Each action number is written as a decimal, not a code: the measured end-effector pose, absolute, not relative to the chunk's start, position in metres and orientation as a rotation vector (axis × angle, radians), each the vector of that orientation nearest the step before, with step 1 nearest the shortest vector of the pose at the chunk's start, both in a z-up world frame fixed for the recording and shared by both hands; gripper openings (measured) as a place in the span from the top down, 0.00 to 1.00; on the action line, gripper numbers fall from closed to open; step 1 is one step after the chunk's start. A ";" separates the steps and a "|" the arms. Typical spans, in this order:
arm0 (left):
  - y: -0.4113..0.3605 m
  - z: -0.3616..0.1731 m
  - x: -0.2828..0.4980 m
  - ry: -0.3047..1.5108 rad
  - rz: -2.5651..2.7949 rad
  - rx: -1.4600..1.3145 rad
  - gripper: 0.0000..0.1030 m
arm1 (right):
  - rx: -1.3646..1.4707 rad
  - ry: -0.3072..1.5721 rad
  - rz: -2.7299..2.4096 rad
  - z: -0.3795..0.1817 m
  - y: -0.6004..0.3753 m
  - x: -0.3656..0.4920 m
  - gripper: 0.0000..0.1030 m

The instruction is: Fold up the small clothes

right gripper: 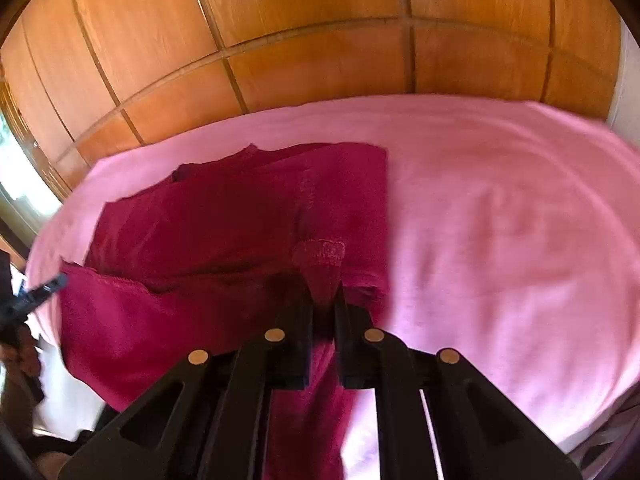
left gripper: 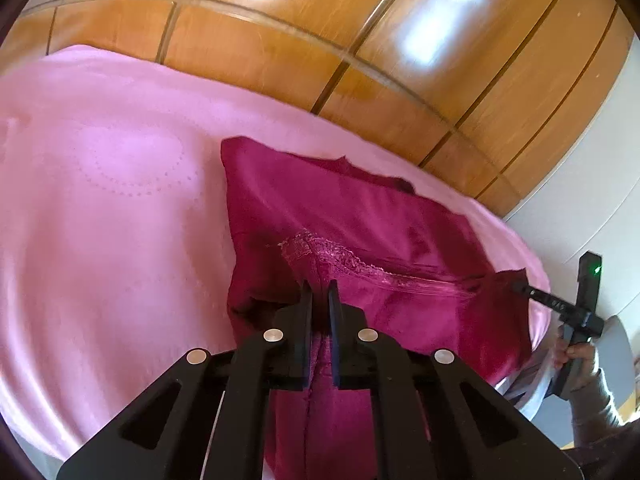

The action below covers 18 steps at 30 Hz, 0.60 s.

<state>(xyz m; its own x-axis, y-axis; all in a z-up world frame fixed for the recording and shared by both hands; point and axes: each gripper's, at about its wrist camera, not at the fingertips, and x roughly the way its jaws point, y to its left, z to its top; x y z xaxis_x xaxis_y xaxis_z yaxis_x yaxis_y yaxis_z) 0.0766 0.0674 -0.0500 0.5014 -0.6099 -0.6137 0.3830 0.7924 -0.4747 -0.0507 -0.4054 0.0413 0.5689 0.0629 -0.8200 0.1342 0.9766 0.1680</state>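
My left gripper (left gripper: 320,296) is matte black plastic: two flat, narrow fingers (left gripper: 306,320) on angled link arms with triangular cut-outs. Four round silver pins (left gripper: 273,335) mark the pivots, two on each side. My right gripper (right gripper: 325,300) has the same black build, though its four pins (right gripper: 275,335) look brass-coloured in this light. Seen from the left camera, the right gripper's body is a black bar with a small green light (left gripper: 597,269) on its upright post and a grey handle. My right hand (left gripper: 576,354) comes out of a light grey sleeve (left gripper: 596,396).
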 end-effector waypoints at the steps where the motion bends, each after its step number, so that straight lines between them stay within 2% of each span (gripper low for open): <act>1: 0.072 -0.046 0.072 0.841 -0.614 -0.303 0.95 | 0.221 0.964 -0.037 0.045 -0.406 -0.056 0.94; 6: 0.090 -0.009 0.048 0.741 -0.638 -0.350 0.95 | 0.254 0.878 0.022 0.085 -0.412 -0.075 0.94; 10: 0.092 0.021 0.057 0.662 -0.639 -0.349 0.95 | 0.296 0.800 0.042 0.108 -0.424 -0.054 0.94; 18: 0.066 0.029 0.144 0.655 -0.547 -0.249 0.95 | 0.297 0.800 0.007 0.086 -0.441 0.049 0.94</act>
